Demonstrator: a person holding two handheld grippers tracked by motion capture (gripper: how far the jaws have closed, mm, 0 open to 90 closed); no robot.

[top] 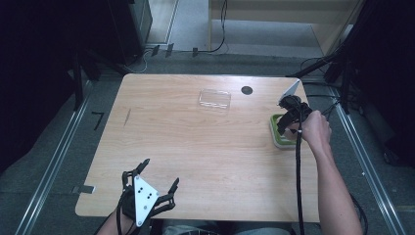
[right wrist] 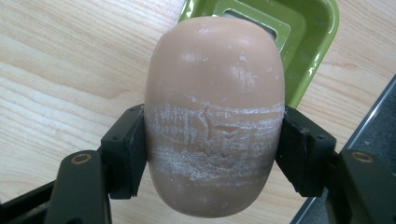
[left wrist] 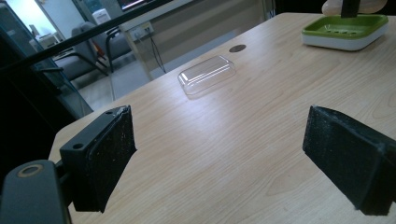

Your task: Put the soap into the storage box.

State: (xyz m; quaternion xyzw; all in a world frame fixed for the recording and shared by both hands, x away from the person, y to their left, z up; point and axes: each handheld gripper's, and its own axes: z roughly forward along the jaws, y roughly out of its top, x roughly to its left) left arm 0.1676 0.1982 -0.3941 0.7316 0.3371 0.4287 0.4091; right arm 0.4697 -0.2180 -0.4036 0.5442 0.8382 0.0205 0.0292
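Beige soap clamped in right gripper over green dish, table's 3 o'clock; next likely lowering in. Left gripper apart.

The left hand-held gripper has its two black padded jaws spread wide, one at 8 o'clock, the other at 4 o'clock, with bare wooden counter between them. Toward 12 o'clock lies a clear plastic lid, a dark round spot just beyond it. At 1 o'clock sits a green and white dish; a pale object hangs above it.
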